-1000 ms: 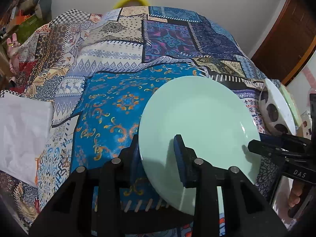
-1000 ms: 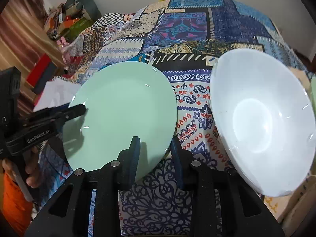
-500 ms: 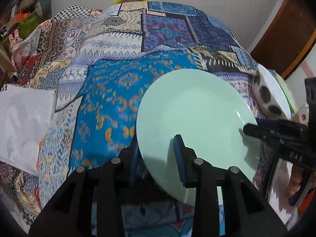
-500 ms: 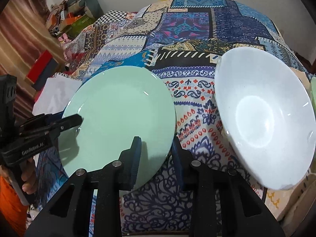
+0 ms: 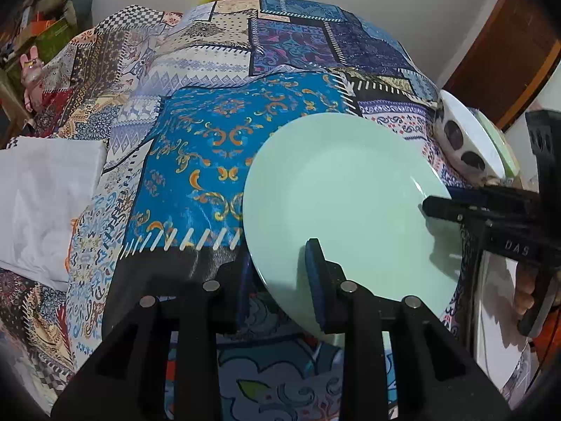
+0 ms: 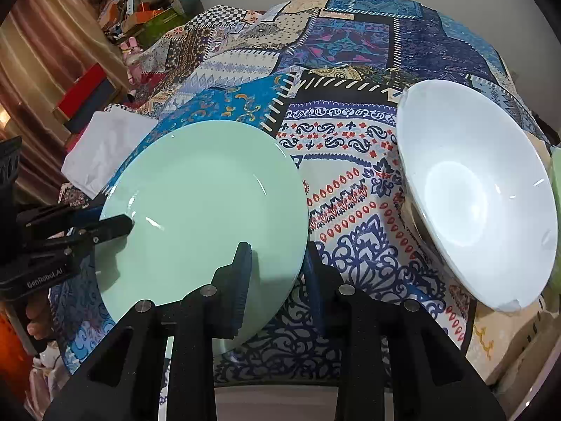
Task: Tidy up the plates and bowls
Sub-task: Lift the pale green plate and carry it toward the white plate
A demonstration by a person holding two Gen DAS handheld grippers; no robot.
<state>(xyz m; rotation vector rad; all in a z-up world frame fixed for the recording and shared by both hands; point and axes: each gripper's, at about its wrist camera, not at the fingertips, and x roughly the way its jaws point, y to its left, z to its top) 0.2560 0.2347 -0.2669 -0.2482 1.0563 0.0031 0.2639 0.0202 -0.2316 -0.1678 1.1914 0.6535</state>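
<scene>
Evenly lit from above, bright enough for saturated colour on the patterned cloth [image 5: 217,161] and the mint plate [image 5: 343,189]. Soft shadows cast under the left gripper [image 5: 280,273] onto the plate's near rim, and a darker one beneath the right gripper [image 5: 452,207] across its right side. Small arc-shaped glare marks on the mint plate [image 6: 207,203] and inside the white bowl [image 6: 466,189], which looks close to washed out. Strong fisheye bending in both views, with straight edges curving and black vignette in all 4 corners. Sharp in the centre; softer and slightly smeared toward the rims, especially the clutter [image 6: 140,10] at upper left.
</scene>
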